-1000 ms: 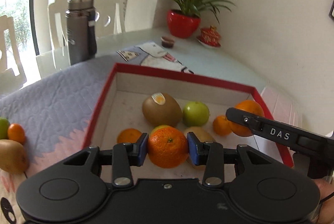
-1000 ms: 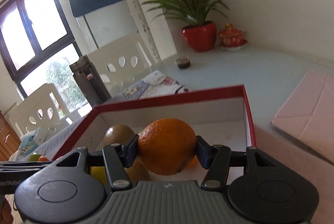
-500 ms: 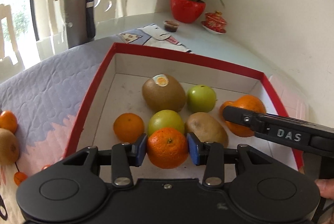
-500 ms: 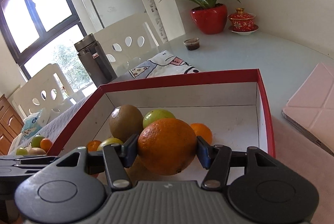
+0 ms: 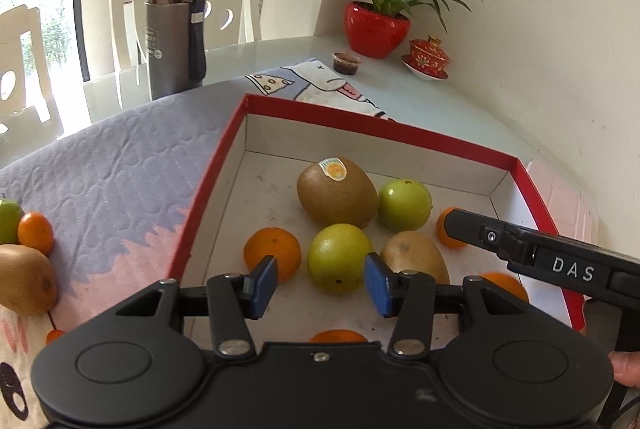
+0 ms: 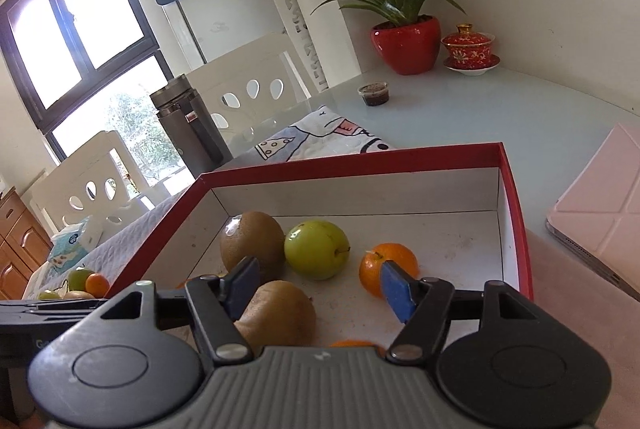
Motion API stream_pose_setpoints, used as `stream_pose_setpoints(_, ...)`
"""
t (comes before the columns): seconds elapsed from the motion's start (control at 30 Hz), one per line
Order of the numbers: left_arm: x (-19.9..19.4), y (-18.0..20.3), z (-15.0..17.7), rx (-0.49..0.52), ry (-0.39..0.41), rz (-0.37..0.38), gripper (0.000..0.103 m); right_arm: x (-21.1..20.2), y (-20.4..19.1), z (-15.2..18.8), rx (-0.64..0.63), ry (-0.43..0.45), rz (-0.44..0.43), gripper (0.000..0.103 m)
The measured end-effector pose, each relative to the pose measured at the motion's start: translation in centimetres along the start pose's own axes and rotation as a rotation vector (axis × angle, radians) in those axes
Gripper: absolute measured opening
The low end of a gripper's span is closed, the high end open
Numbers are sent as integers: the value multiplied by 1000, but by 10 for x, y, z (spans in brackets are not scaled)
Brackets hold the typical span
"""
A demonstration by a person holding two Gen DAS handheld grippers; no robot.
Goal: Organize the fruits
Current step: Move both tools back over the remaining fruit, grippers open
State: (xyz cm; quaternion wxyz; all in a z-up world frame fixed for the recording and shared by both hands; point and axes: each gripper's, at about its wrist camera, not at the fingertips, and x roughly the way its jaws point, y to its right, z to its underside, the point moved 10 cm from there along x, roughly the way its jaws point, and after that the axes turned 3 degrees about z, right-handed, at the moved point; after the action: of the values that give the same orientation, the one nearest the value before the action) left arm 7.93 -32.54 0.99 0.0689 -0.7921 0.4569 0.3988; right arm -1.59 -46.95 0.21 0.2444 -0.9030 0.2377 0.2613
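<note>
A red box with white inside holds several fruits: a kiwi with a sticker, two green apples, a brown kiwi and oranges. My left gripper is open and empty above the box's near side; an orange lies just under it. My right gripper is open and empty over the box, with an orange below it. It also shows in the left wrist view.
Loose fruits lie on the mat at left: a kiwi, a small orange, a green fruit. A grey flask, a red plant pot, a red lidded cup and a pink tablet case stand around.
Both grippers have opened and let go of their oranges, which now lie in the box below the fingers. Both views have tilted further down over the box.
</note>
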Motion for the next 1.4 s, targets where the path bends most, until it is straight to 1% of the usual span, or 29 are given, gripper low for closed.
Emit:
stream_pose_setpoints(0.3,-23,-19,-10,-29,52,-31,59,-7,-14,-9,-8,31,-10,71)
stream_pose_setpoints(0.47,-39,-37,-16,-44,79,-61,61,-11,-34,-15,-33,48,-34,71)
stream_pose_setpoints(0.73,-70,-84,-24,-101,127,-128,62,-22,-77,-26,-79,90,-96,71)
stream_pose_setpoints(0.83,-85,-107,-25,-122,161,-186,64,-20,-99,-24,-114,87,-124,71)
stream_pose_setpoints(0.97,-104,-140,-25,-165,193,-237,64,-17,-133,-16,-175,74,-160,70)
stream_pose_setpoints(1.1,-122,-178,-24,-212,223,-281,65,-14,-173,-1,-267,51,-199,70)
stream_pose_setpoints(1.23,-137,-219,-20,-279,251,-324,66,-11,-215,22,-357,21,-256,70)
stream_pose_setpoints(1.4,-142,-265,-10,-360,254,-350,67,1,-265,57,-462,-29,-323,70)
